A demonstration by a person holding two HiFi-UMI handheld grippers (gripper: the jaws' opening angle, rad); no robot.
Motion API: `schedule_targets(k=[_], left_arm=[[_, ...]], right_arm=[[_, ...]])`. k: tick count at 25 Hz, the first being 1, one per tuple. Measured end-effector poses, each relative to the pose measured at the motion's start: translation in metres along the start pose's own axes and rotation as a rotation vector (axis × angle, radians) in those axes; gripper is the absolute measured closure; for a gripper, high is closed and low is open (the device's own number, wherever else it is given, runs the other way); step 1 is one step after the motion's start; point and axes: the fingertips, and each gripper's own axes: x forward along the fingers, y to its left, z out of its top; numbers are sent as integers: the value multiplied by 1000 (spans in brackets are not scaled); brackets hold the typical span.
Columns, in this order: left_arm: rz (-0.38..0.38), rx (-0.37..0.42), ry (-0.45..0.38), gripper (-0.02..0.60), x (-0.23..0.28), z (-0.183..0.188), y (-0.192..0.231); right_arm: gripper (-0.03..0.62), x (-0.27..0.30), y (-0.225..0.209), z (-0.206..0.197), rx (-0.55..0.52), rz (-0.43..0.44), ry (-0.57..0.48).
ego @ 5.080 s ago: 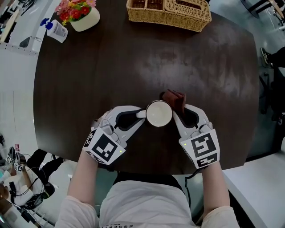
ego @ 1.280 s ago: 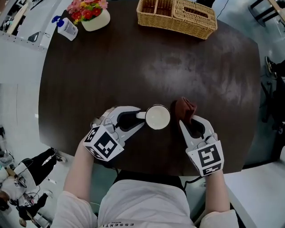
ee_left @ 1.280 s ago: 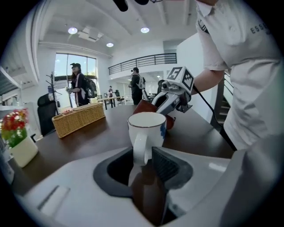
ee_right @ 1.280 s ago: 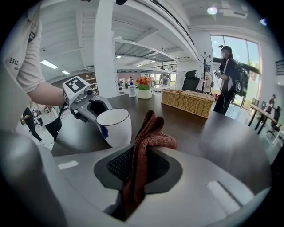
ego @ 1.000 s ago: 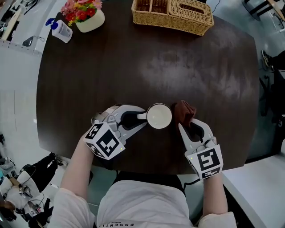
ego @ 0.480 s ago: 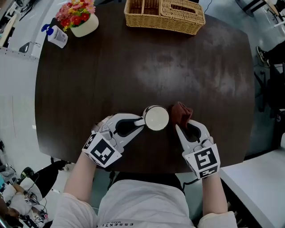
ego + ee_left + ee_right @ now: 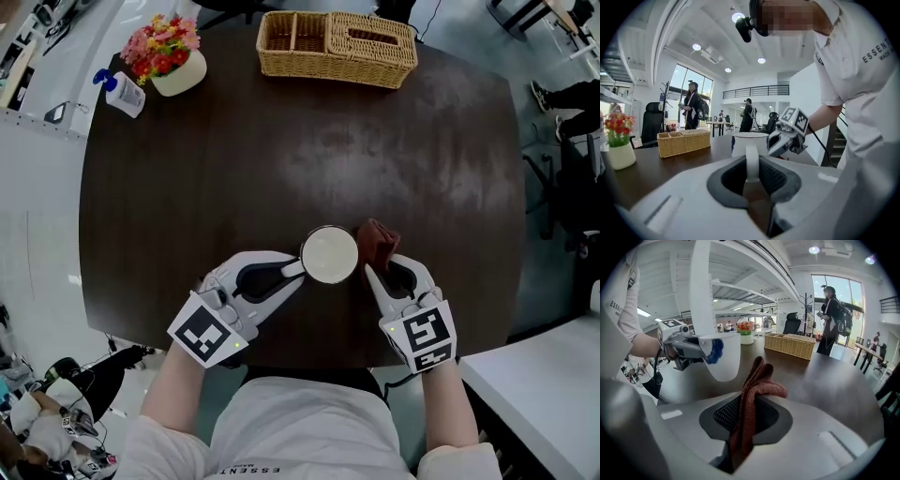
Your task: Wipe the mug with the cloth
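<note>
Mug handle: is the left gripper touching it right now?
Touching. In the left gripper view, the left gripper has its jaws shut on the mug handle.

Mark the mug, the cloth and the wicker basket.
mug [image 7: 329, 254]: head view, inside of the cup.
cloth [image 7: 757, 383]: right gripper view, fold above the jaws.
wicker basket [image 7: 328, 67]: head view, near side wall.
</note>
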Motion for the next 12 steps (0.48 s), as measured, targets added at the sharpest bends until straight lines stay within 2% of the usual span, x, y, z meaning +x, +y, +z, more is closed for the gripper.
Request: schedule_targets(k=[5, 9, 12], left_arm=[[-25, 25, -49, 517, 0, 52, -2], [-33, 13, -71, 517, 3, 76, 0], [-21, -44, -83, 517, 4, 82, 4]], right_arm=[[511, 4, 7, 26, 42, 59, -91], [511, -2, 17, 63, -9, 118, -200], [511, -11, 19, 84, -14, 166, -295]])
